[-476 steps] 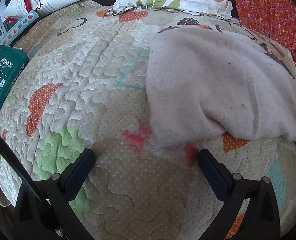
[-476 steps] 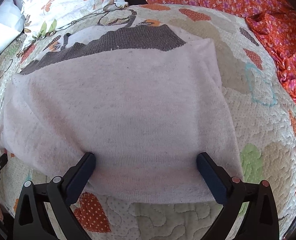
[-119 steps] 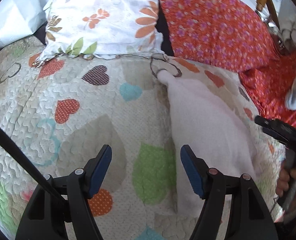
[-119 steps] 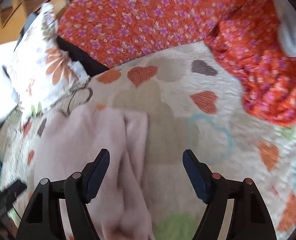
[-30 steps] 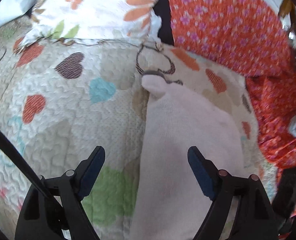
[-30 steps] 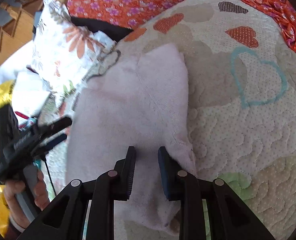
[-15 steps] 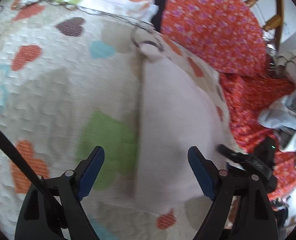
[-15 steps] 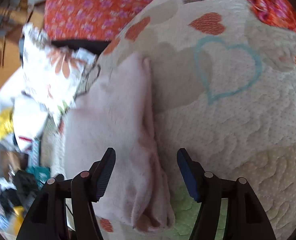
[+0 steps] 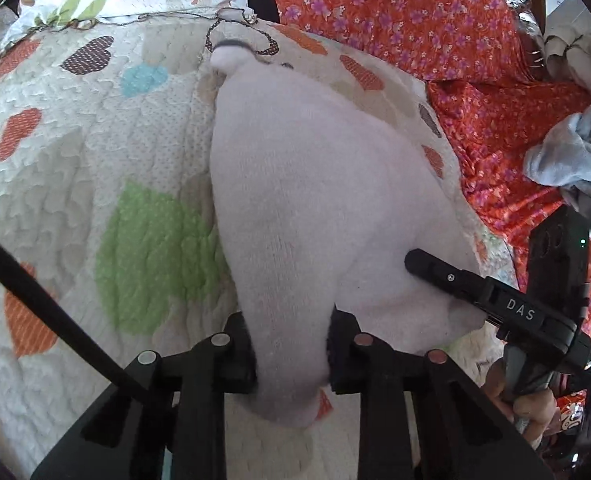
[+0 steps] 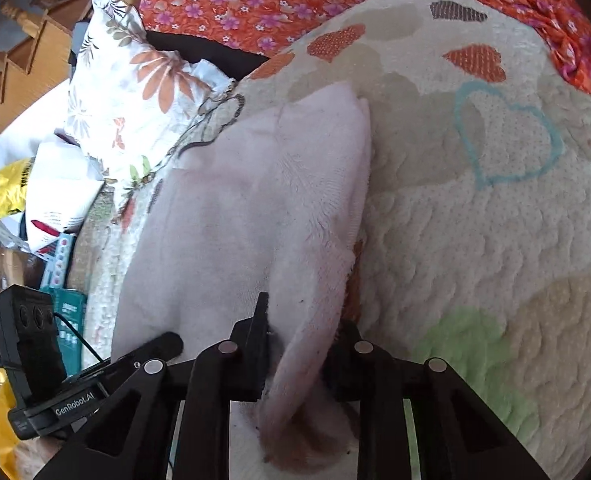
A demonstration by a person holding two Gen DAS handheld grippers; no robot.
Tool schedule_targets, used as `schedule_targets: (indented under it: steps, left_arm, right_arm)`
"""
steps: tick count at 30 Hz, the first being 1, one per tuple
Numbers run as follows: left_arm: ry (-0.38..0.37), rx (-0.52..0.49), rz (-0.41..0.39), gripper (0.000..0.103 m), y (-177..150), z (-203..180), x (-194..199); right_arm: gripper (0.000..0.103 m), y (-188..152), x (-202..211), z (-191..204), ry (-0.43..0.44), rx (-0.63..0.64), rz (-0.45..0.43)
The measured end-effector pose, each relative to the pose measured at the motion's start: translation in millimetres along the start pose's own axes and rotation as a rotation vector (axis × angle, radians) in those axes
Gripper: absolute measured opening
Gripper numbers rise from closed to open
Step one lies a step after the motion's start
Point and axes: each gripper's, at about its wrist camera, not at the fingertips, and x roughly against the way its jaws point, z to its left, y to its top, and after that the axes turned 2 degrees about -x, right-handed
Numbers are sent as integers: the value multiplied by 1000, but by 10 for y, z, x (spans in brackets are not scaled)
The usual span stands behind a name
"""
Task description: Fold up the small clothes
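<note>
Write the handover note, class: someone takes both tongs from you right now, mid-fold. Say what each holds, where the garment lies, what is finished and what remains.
Left tongs: shut on the near end of the pale pink garment.
Right tongs: shut on the same garment's near edge, beside its right-hand fold.
Garment: lies lengthwise on the heart-print quilt, already folded into a narrow strip, its far end towards the floral pillow. More clothes sit on the orange floral cloth to the right.
Done: sides folded in.
Left: probably bring the near end over to the far end, release, smooth it.
</note>
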Motion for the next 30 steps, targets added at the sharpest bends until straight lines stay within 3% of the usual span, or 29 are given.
schedule_targets:
  steps: [3, 6, 8, 12, 16, 22, 24, 27, 30]
  left_arm:
    - [23, -20, 16, 24, -175, -44, 97]
    - [92, -29, 42, 36, -360, -15, 16]
    - [96, -4, 30, 41, -433, 58, 56]
    - [89, 2, -44, 51, -517, 60, 335]
    - [145, -33, -136, 60, -564, 34, 672]
    - [174, 8, -234, 66, -440, 99, 949]
    - [178, 35, -242, 67, -331, 144, 956]
    - [187, 66, -247, 69, -114, 173, 907]
    - [189, 89, -231, 71, 96, 231, 804]
  right_arm:
    - [24, -215, 99, 34, 2, 1, 17]
    - [28, -413, 97, 25, -34, 12, 37]
    - [33, -431, 93, 5, -40, 12, 40]
    - [40, -345, 285, -82, -23, -21, -44]
    - [46, -256, 511, -221, -25, -94, -151]
    - [45, -269, 646, -80, -36, -34, -230]
    - [30, -308, 686, 97, -36, 50, -253]
    - [29, -378, 655, 295, -3, 139, -239]
    - [29, -425, 459, 398, 0, 172, -157]
